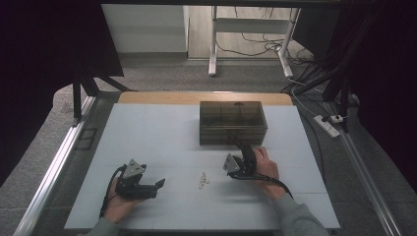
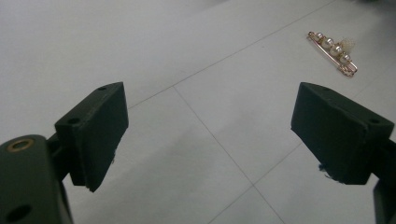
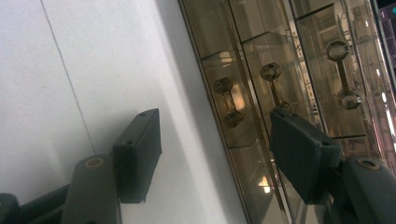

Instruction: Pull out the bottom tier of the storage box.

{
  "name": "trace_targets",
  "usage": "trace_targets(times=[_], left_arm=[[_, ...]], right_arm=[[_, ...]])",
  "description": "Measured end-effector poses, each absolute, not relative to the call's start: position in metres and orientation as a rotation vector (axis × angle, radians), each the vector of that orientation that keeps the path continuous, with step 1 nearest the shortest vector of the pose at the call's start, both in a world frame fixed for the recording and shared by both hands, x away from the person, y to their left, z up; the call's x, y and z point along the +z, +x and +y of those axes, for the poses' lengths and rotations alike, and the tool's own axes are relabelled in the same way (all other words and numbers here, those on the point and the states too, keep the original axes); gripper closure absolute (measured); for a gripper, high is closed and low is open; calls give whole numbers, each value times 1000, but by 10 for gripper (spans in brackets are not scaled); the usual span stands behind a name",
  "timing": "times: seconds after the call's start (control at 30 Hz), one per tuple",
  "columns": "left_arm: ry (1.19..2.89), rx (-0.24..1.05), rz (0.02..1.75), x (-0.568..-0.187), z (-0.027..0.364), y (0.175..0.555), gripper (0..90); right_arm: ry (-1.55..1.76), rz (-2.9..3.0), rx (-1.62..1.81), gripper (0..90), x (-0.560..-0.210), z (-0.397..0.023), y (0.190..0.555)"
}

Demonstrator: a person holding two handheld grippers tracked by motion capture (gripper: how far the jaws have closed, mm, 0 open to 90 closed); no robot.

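A smoked, see-through drawer box (image 1: 232, 123) stands at the middle back of the white table (image 1: 147, 132). My right gripper (image 1: 244, 149) is tilted just before its front, jaws open. In the right gripper view the gripper (image 3: 215, 128) faces the drawer fronts (image 3: 261, 56), where three bar handles (image 3: 226, 102) show; nothing sits between the pads. A gold pin with pearls (image 1: 203, 180) lies on the table between the hands. My left gripper (image 1: 158, 184) rests low at the front left, pointing right toward it. Its jaws (image 2: 210, 121) stand wide open and empty, with the pin (image 2: 334, 51) farther ahead.
Metal rails (image 1: 59, 162) run along both sides of the table. Beyond its far edge are grey floor, a desk leg (image 1: 213, 44), cables and a power strip (image 1: 328, 124). Bare table surface lies left of the box.
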State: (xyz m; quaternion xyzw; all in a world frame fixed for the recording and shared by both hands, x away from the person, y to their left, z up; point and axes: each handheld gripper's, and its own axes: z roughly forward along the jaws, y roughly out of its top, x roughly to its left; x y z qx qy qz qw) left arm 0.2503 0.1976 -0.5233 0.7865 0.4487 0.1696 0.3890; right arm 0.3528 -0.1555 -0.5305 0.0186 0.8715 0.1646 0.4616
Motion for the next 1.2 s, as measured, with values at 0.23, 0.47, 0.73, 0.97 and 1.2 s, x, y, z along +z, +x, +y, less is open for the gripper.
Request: trace_targets(times=[0.23,0.47,0.73,0.97,1.2], left_arm=[[1997,434,1147,-523,198,250,119],[1997,434,1146,-523,198,250,119],[1997,435,1147,-523,199,250,119],[1996,435,1150,-524,199,250,119],[1995,435,1150,-524,200,250,119]], right_arm=[[34,2131,408,395,-531,-154,356],[42,2137,420,437,-532,-153,360],[43,2133,389,492,-535,-152,365],[38,2124,380,540,-535,-152,370],[30,2108,378,582,-535,-150,372]])
